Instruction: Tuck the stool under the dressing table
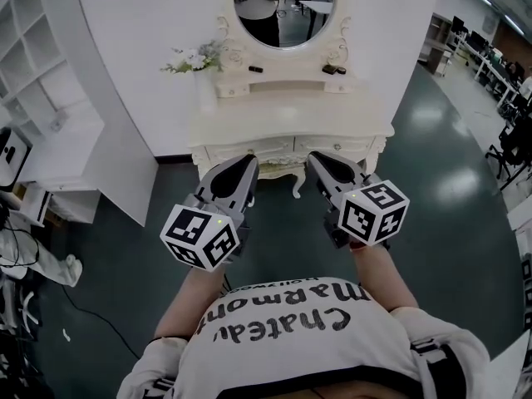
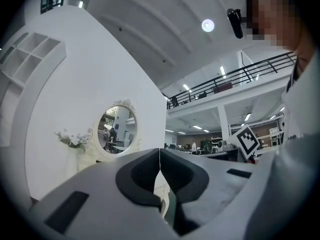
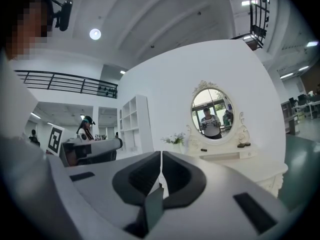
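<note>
My L gripper (image 1: 248,165), centre-left of frame: jaws shut tight, nothing held. Dressing table (image 1: 291,119) just above, upper centre. R gripper (image 1: 316,160), centre-right: also shut, empty. Stool: can't make it out.

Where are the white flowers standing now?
In the head view the white flowers stand at the back left of the dressing table, just left of the oval mirror.
</note>
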`<state>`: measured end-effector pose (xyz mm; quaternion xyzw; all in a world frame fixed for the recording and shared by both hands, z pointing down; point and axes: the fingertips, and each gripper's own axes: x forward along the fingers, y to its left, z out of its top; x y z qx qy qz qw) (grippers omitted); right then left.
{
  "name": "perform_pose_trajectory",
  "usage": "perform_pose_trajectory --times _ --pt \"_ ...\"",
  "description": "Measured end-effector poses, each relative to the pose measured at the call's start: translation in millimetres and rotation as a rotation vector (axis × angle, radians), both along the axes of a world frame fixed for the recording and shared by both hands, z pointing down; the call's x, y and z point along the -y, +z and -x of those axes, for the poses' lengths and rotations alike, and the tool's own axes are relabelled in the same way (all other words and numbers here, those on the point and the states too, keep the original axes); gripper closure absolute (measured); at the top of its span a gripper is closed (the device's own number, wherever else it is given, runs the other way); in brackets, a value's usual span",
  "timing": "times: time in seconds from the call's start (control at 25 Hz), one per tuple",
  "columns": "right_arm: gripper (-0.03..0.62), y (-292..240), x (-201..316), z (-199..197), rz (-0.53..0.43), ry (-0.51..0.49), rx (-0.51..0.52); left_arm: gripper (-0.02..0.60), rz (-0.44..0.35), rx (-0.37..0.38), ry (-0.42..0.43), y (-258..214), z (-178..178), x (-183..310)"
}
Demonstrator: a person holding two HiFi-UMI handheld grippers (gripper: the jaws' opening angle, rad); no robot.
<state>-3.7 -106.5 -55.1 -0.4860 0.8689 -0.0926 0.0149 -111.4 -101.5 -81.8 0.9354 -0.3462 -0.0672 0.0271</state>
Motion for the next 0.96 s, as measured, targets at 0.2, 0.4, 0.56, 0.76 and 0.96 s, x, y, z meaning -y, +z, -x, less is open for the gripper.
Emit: perform_pose_trajectory --times 0.2,0.4,0.56,0.76,0.96 --pt "0.562 -0.2 1.0 2.5 0.000 -0.006 -0.013 0.558 -0.016 0.022 0.020 -1.8 -6.4 0.7" --pt "0.562 1.4 6.4 -2.0 -0.012 0.003 -0.041 0.558 -0.014 0.012 0.026 0.0 -8.7 5.0" --pt "0.562 2.7 9.4 -6.1 -0.010 0.014 -0.050 0.558 -0.018 0.012 0.022 1.1 -8.6 6.2" --pt "0.562 5.0 8.4 -5.4 -0.012 0.019 -0.067 0.558 -0.025 -0.004 0.008 1.8 -3.9 7.0" --pt "0.562 4.2 7.6 -3.6 -0.014 0.028 -0.076 0.558 -0.012 0.000 0.019 4.7 -2.9 7.5"
